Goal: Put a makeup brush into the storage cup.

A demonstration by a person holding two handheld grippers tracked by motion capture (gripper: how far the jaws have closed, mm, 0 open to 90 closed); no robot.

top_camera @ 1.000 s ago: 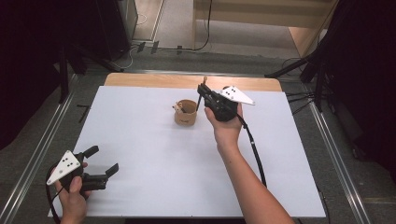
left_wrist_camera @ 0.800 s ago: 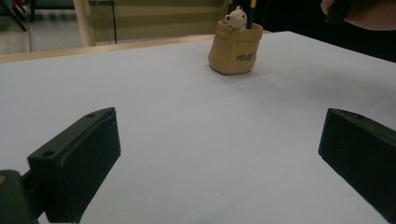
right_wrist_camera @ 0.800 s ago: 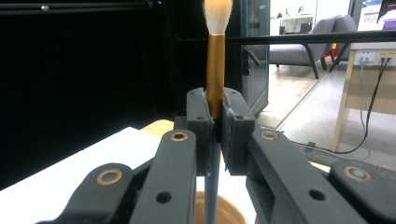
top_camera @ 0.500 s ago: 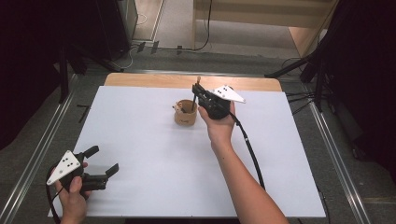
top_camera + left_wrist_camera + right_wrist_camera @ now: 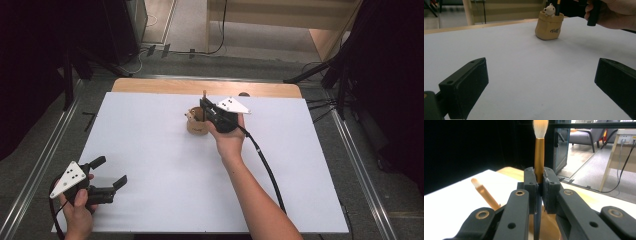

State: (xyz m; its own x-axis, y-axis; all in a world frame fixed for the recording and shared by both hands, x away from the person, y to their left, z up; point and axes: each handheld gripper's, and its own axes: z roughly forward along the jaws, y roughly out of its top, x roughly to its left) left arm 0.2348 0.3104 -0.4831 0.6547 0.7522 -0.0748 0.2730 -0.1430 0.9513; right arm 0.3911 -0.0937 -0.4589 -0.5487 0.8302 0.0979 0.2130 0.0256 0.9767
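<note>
- Pinching a makeup brush with a gold metal ferrule, dark handle and pale bristle tuft (image 5: 539, 150), the right gripper (image 5: 539, 192) has its two black jaws pressed tight against the brush just below the ferrule, bristles pointing up.
- In the high view the right gripper (image 5: 206, 111) hangs directly over the small tan sack-shaped holder (image 5: 196, 124), with the brush's tip (image 5: 204, 93) sticking up above the jaws.
- Seen from the left gripper view, the brush's dark handle (image 5: 558, 7) runs down into the mouth of the tan holder (image 5: 549, 26), beside a small white bear figure (image 5: 549, 10) perched on its rim.
- A second, slimmer orange stick with a pale tip (image 5: 484, 192) leans out of the holder, tilted to the left in the right gripper view.
- The holder stands upright on the white table top (image 5: 150, 165), toward its far side and near the middle.
- The left gripper (image 5: 109, 172) rests low at the near left corner of the table, well apart from the holder, held in the person's left hand (image 5: 77, 215).
- Its jaws are spread wide with nothing between them but bare table.
</note>
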